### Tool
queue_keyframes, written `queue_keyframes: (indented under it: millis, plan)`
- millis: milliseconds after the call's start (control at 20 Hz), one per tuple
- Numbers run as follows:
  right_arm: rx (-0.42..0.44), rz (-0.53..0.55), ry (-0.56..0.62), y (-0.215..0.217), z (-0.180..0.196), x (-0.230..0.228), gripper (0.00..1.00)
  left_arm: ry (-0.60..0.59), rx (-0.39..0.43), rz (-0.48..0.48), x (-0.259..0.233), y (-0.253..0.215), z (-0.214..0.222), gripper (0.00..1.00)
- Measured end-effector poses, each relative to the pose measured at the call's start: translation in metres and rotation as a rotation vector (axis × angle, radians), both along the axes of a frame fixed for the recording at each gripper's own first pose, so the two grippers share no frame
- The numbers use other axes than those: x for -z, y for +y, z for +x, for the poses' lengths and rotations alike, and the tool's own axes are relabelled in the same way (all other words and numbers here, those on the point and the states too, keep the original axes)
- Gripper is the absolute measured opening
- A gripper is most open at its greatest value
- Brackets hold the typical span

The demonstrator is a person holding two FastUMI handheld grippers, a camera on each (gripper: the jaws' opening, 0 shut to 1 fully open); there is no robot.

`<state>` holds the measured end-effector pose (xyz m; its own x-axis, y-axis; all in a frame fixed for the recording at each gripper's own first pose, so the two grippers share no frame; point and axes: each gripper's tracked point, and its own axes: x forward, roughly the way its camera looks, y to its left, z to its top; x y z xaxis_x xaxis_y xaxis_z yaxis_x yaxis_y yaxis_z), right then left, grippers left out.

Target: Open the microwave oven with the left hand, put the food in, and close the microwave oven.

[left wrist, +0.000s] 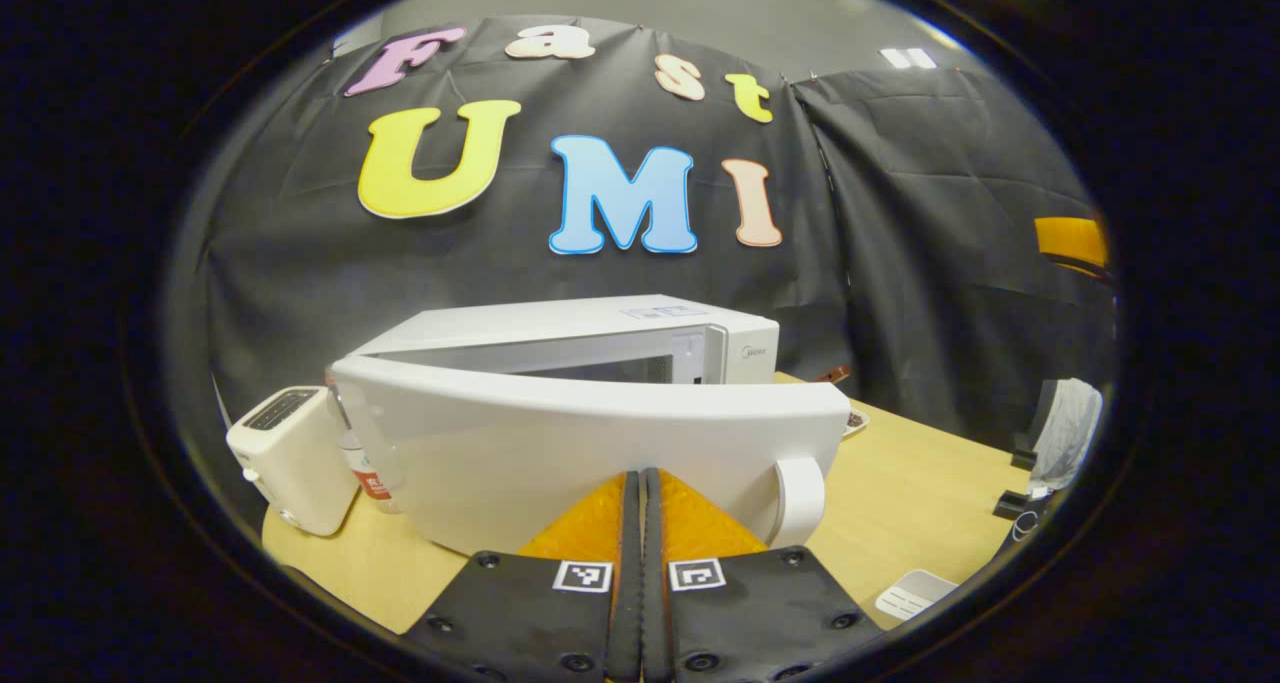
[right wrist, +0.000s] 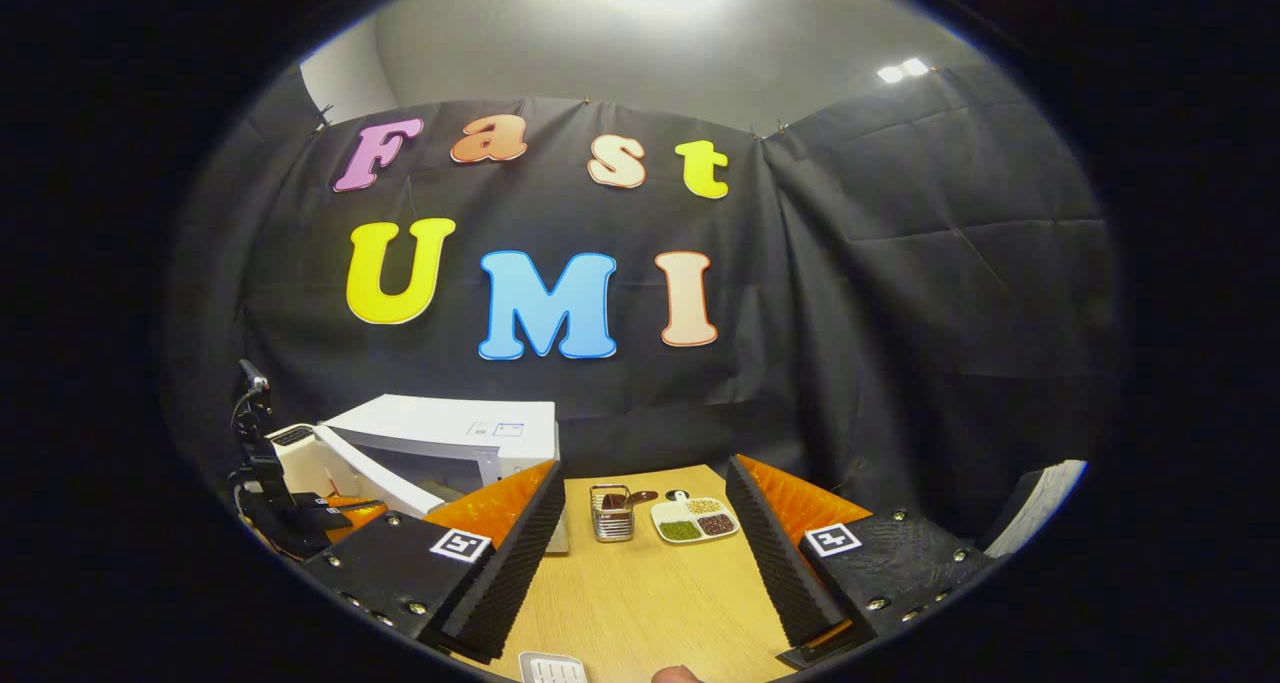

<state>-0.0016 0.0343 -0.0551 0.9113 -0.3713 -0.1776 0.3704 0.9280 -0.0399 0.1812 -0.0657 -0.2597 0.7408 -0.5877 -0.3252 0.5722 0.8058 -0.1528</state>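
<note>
Wooden tabletop (right wrist: 650,603) carries the microwave oven (left wrist: 600,348), door (left wrist: 590,453) ajar. Your left hand-held gripper (left wrist: 641,493) is closed before it. Your right hand-held gripper (right wrist: 645,533) gapes empty.

- The way ahead of the left gripper (left wrist: 640,483) is blocked by the half-open door (left wrist: 600,443) of the microwave oven (left wrist: 560,338), just before its fingertips.
- A toaster (left wrist: 290,458) and a bottle (left wrist: 370,463) are crowded left of the door.
- Bare table (right wrist: 650,593) is seen between the spread fingers of the right gripper (right wrist: 645,523); a metal basket (right wrist: 611,513) and a food plate (right wrist: 695,519) stand farther on.
</note>
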Motion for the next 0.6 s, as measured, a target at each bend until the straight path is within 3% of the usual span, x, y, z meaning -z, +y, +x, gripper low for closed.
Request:
queue_keyframes:
  millis: [600]
  plan:
    - [0.081,0.018,0.031,-0.024,-0.018,0.015,0.98,0.002,-0.045,0.018,0.011,-0.027,0.063,0.07]
